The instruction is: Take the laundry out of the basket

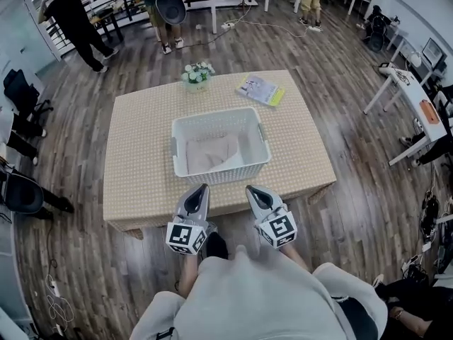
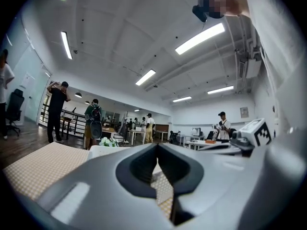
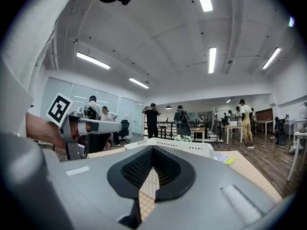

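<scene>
The laundry [image 1: 212, 154] is seen slumped in the basket [image 1: 223, 174], probably soft and light, best pinched at a raised fold (left gripper [image 1: 204, 188] and right gripper [image 1: 250, 189] are both closed up, empty, just short of it).

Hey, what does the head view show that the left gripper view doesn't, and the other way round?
Only the head view: the laundry lying inside the basket, and the booklet on the table's far side.
Only the left gripper view: the ceiling lights, and a close look at that gripper's jaws, together with nothing between them.
Both: the table, the basket's white wall, the flowers, the left gripper and the right gripper.
</scene>
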